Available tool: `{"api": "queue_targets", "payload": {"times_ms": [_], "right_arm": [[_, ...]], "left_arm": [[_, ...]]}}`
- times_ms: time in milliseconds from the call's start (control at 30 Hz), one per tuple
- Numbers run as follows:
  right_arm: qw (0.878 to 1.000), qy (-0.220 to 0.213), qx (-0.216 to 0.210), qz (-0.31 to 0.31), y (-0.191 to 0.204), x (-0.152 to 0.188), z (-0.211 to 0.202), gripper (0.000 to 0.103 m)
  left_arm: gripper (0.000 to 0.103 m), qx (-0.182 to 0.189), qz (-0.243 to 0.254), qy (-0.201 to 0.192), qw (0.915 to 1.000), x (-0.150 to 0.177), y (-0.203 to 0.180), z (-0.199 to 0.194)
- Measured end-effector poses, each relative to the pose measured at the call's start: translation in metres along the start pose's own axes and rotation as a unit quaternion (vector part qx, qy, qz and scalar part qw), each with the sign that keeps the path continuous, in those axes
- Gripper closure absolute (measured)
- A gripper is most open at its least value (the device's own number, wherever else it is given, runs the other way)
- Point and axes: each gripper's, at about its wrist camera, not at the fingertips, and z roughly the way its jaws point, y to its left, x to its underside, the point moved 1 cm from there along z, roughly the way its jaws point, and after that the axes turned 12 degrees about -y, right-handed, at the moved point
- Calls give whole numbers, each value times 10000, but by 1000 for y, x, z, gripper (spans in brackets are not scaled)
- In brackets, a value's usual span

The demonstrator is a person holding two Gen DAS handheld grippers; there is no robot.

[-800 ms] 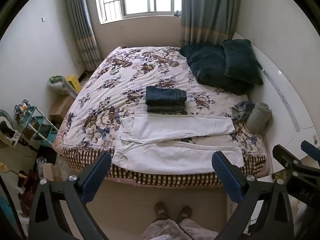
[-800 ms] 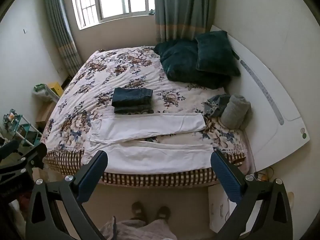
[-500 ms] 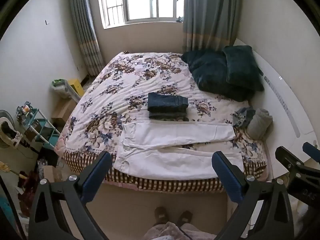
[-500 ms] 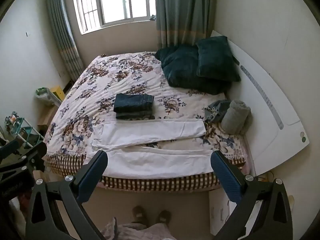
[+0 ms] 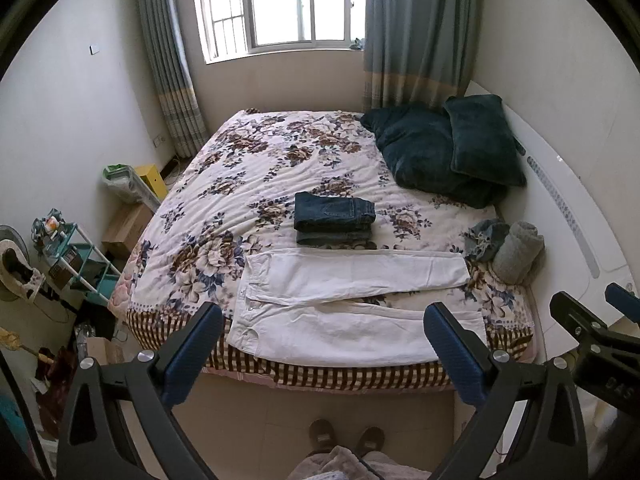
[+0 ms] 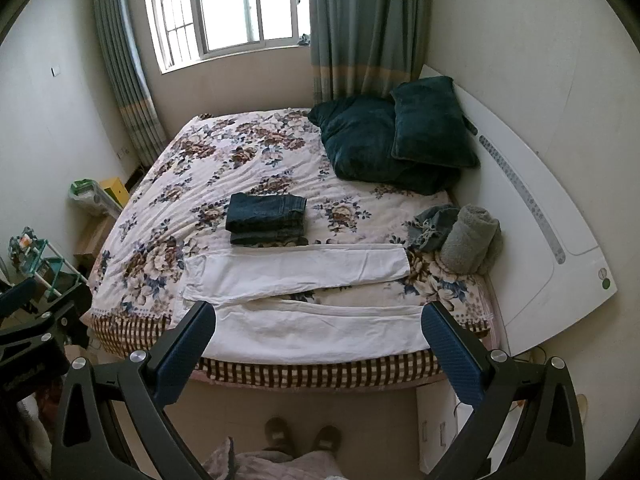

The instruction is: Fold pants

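one pair of white pants (image 5: 344,304) lies flat along the near edge of the bed (image 5: 256,184), low in the centre of both views, waistband at the left, two legs running right with a narrow gap of quilt between them. just above it, centre frame, sits one stack of folded jeans (image 5: 334,220); it looks like two pairs, one on the other, though the lower is partly hidden. at the right edge of the bed lie one crumpled denim piece (image 5: 486,234) and one grey roll (image 5: 518,250), touching each other. two dark teal pillows (image 5: 444,148) lean together in the upper right, against a white headboard (image 5: 568,216).

the left gripper (image 5: 322,354) fills the bottom of its view, two blue-padded fingers (image 5: 192,354) spread as wide as they go, nothing between them; it hangs over the floor short of the bed, apart from the pants. the right gripper (image 6: 318,352) stands the same way in its own view, jaws fully spread and empty, also clear of the pants. each gripper shows at the edge of the other's view.

one window (image 5: 280,4) is at top centre with two curtains (image 5: 416,32), one either side. two slippers (image 5: 346,438) of the person show at the bottom centre. at the left are one teal rack (image 5: 86,264) and one yellow box (image 5: 154,180).
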Motion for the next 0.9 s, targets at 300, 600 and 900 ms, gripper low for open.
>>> {"api": "queue_targets", "payload": {"times_ms": [300,600,900], "right_arm": [[10000,46,-6,-22,2,1,8,0],[10000,47,-2,-37,4,-1,7,0],[10000,65,-20,4,5,-3,9,0]], "left_arm": [[0,0,5,8,10000,-1,0,1],[0,-2,21,18,10000,-3,-3,3],[0,-3,12,32,10000,-3,-3,4]]}}
